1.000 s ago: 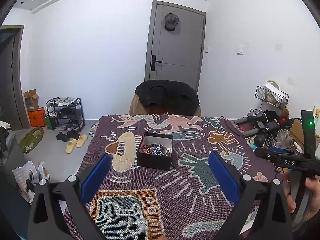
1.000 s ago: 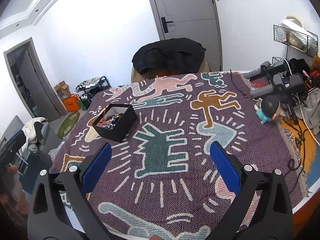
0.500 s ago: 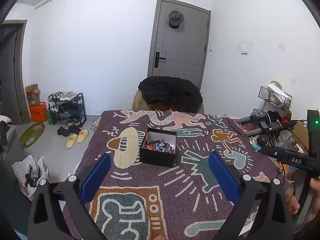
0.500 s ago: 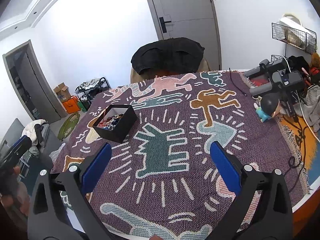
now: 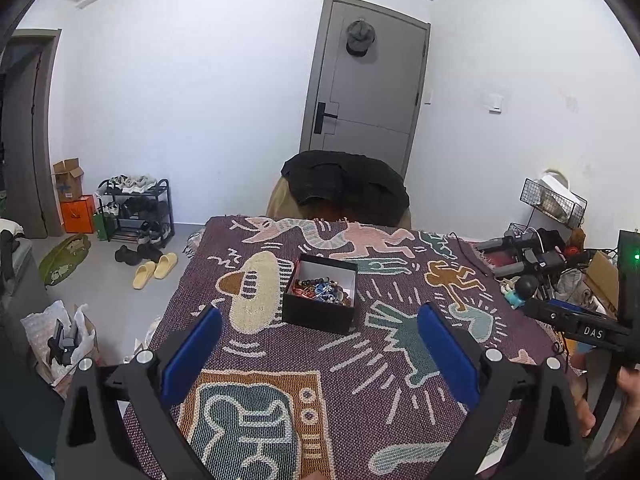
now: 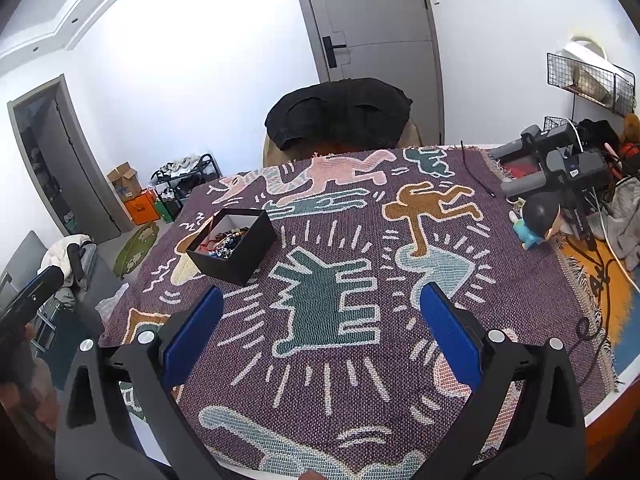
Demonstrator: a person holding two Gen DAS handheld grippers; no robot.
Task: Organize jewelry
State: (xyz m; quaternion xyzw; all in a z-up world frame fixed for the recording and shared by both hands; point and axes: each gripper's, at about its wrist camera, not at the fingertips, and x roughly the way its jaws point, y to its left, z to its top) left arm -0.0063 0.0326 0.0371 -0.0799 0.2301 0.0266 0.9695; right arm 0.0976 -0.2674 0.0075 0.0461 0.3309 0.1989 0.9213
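A small black box (image 5: 320,308) with a white inside holds a heap of coloured bead jewelry (image 5: 322,290). It sits on the patterned purple cloth (image 5: 360,360), left of the table's middle. My left gripper (image 5: 318,348) hovers open just short of the box, nothing between its blue pads. In the right wrist view the same box (image 6: 234,248) lies ahead to the left, and my right gripper (image 6: 320,332) is open and empty above the green figure in the weave. The other gripper's body (image 5: 580,330) shows at the right edge of the left view.
A chair draped with a black jacket (image 5: 346,186) stands at the table's far edge. Black devices, cables and a small dark-headed figurine (image 6: 536,216) crowd the right side. A shoe rack (image 5: 136,208) and boxes are on the floor to the left.
The left view has tilted up and slightly closer, so the box sits lower between the fingers. The right gripper has barely shifted. Both stay open.
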